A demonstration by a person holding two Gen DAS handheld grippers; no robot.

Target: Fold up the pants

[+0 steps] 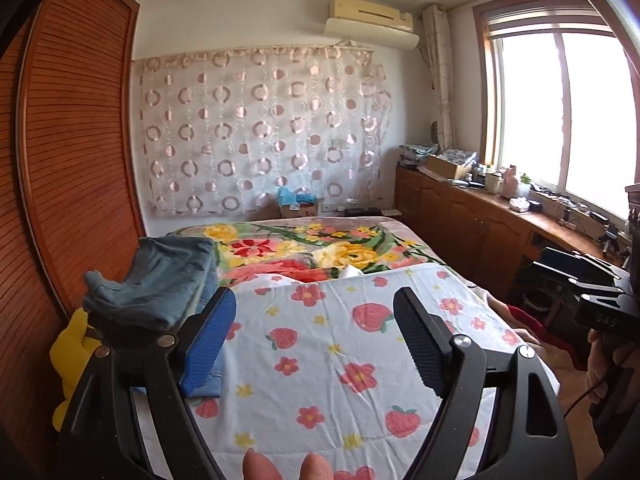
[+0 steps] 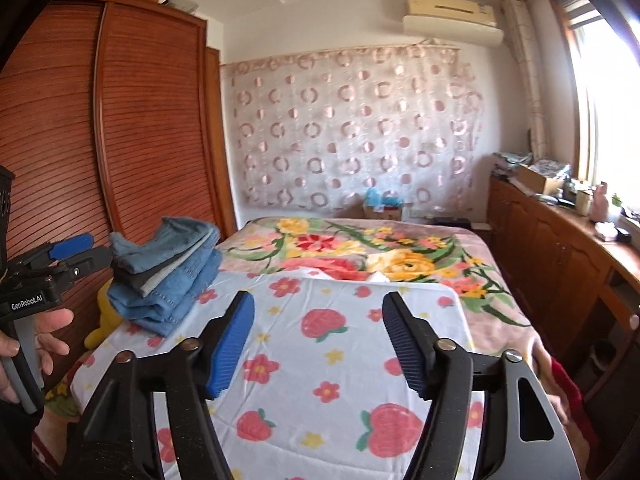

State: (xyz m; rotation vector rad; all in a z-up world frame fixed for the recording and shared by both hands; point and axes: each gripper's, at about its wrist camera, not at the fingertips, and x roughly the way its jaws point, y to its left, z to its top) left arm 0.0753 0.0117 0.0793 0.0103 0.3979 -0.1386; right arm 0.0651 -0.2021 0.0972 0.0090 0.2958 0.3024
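Observation:
A stack of folded blue and grey pants (image 2: 168,268) lies on the left side of the bed, on a white cloth with strawberry print (image 2: 328,360). In the left wrist view the stack (image 1: 160,280) sits just left of my left finger. My left gripper (image 1: 316,316) is open and empty above the strawberry cloth (image 1: 340,360). It also shows in the right wrist view (image 2: 76,256) at the left edge, beside the stack. My right gripper (image 2: 318,322) is open and empty over the cloth. It shows at the right edge of the left wrist view (image 1: 588,280).
A wooden louvred wardrobe (image 2: 120,120) stands left of the bed. A floral blanket (image 2: 360,252) covers the far half of the bed. A yellow soft toy (image 2: 106,320) lies between bed and wardrobe. A wooden cabinet (image 2: 560,248) with clutter runs under the window at right.

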